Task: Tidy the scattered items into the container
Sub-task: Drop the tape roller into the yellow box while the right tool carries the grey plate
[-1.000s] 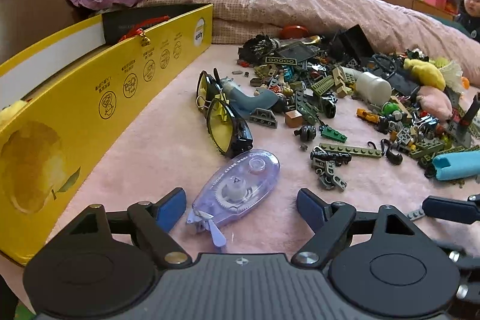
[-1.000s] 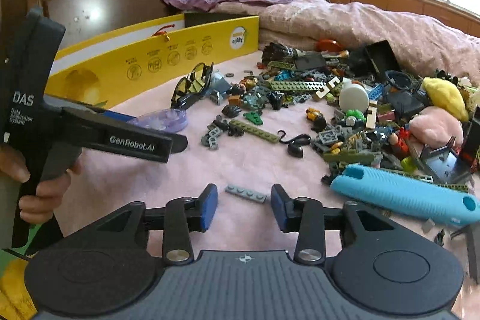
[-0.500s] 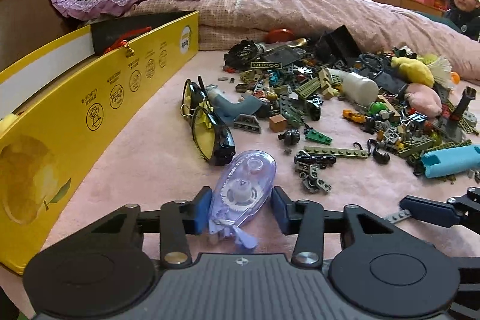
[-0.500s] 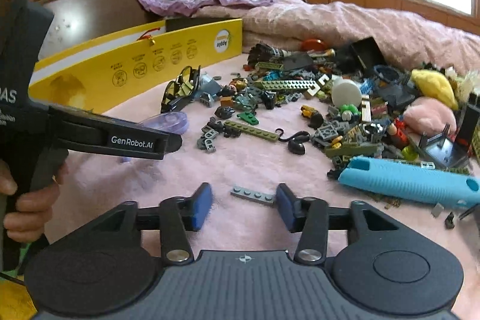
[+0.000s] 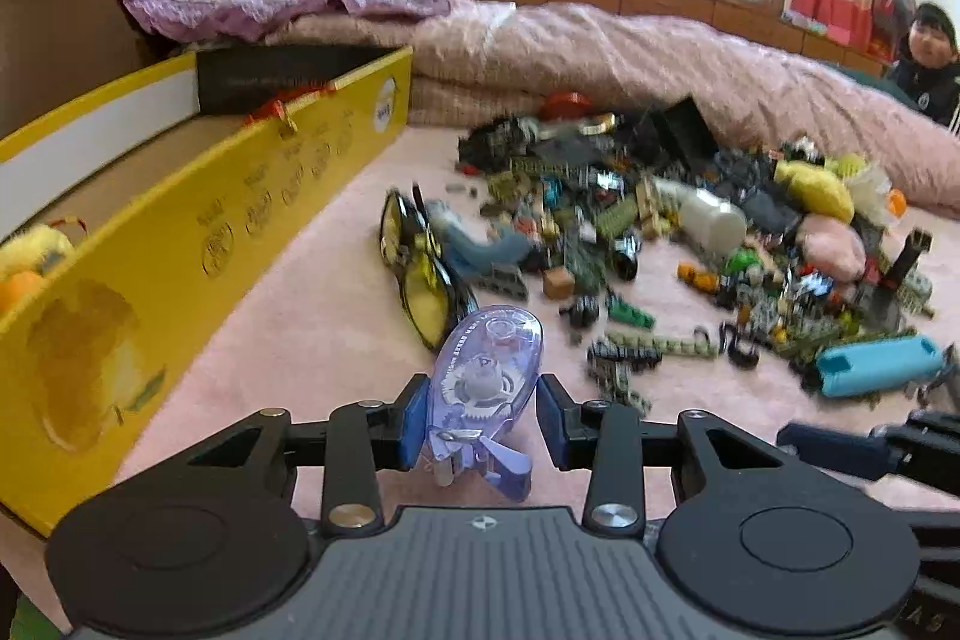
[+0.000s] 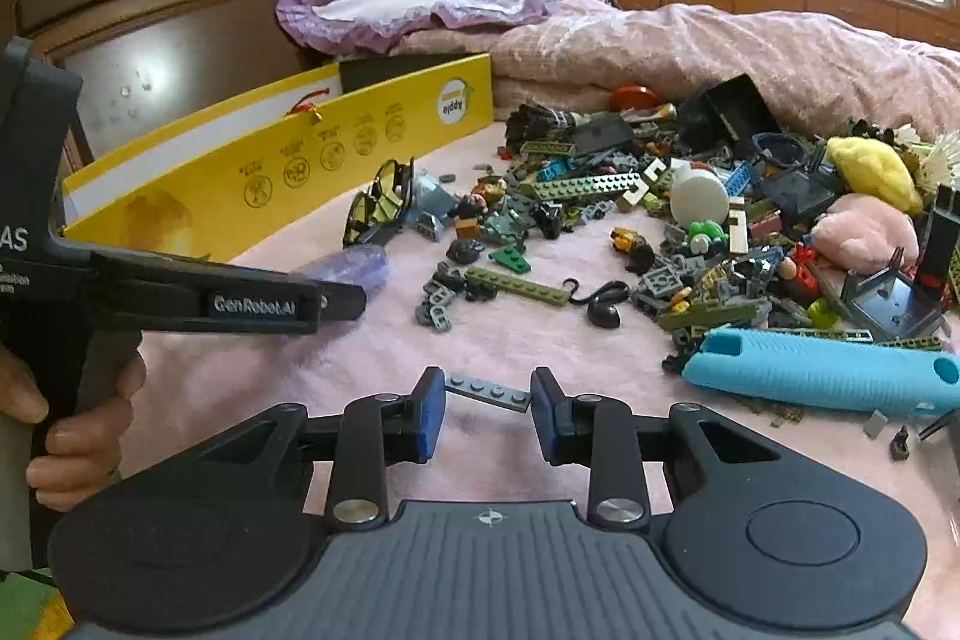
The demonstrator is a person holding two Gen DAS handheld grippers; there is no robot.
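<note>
My left gripper (image 5: 483, 421) is shut on a clear purple correction-tape dispenser (image 5: 483, 376) and holds it just above the pink bed cover. The long yellow box (image 5: 180, 244) lies open to its left, with a yellow plush toy (image 5: 36, 250) inside. My right gripper (image 6: 487, 409) has both pads against the ends of a small grey flat brick (image 6: 489, 391), low over the cover. In the right wrist view the left gripper (image 6: 336, 298) reaches in from the left with the dispenser (image 6: 354, 265) at its tip.
A pile of toy bricks and small items (image 5: 660, 232) covers the bed to the right. Yellow-lensed glasses (image 5: 420, 280) lie ahead of the dispenser. A blue ribbed handle (image 6: 822, 370) lies right of the right gripper. A child (image 5: 927, 64) sits far right.
My left gripper closed on the tape dispenser and lifted it off the cover. My right gripper moved forward and closed its pads onto the grey flat brick.
</note>
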